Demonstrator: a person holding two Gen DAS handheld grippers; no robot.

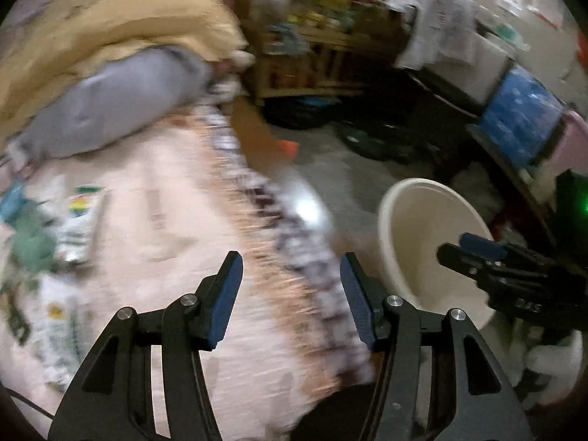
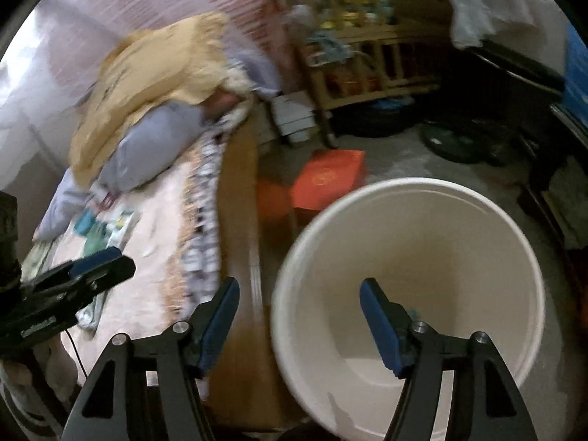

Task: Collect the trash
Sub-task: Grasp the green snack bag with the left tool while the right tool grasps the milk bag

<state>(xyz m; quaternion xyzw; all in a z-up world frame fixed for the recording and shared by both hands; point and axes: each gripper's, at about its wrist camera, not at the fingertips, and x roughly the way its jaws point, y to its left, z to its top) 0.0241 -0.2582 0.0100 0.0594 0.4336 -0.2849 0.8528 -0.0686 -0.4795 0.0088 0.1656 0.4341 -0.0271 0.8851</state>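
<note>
Both sets of fingers released, gripping nothing; right gripper (image 2: 299,316) poised over white bucket (image 2: 514,228), left gripper (image 1: 290,294) beside bucket, toward wrappers (image 1: 79,228) on bed (image 1: 165,202).

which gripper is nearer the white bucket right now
Right. The right gripper hangs over the white bucket, one finger above its opening, jaws open and empty. The left gripper is off to the side over the bed, jaws open and empty.

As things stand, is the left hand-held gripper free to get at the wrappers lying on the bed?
Probably yes. The left hand-held gripper is open and empty above the bed, and nothing lies between it and the wrappers to its left. Motion blur makes this uncertain.
</note>
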